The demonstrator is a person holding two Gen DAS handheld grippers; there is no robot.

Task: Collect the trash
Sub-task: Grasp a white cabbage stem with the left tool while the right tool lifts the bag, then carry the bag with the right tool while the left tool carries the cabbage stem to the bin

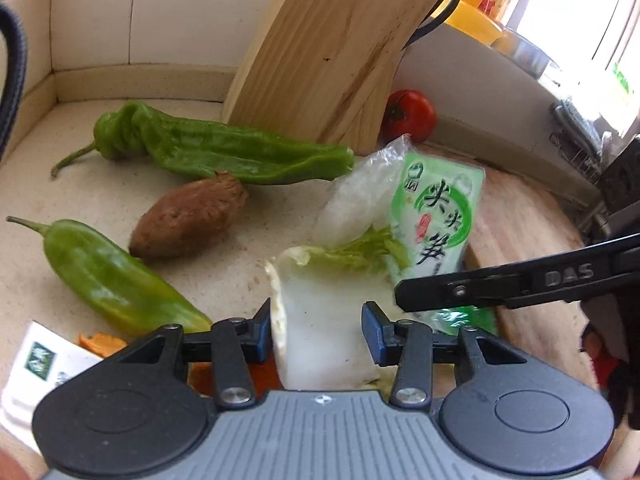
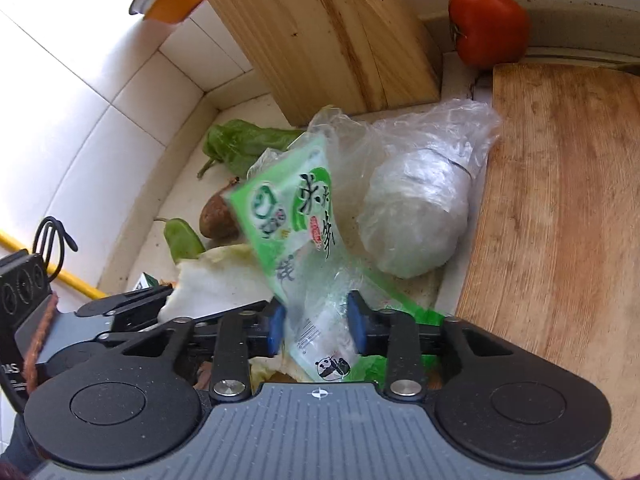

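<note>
Cabbage leaf sits between your left tool's wide pads; your right tool straddles the green snack wrapper, peppers alongside.

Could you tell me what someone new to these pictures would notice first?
Probably the bright green snack wrapper, standing up between the right gripper fingers near the counter's middle. Next, the pale cabbage piece sits between the left gripper fingers, with two green peppers and a sweet potato lying beyond it. A red tomato glows beside the wooden knife block.

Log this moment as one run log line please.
left gripper: around cabbage piece, not shut | right gripper: around green wrapper, not shut | clear bag: on counter
</note>
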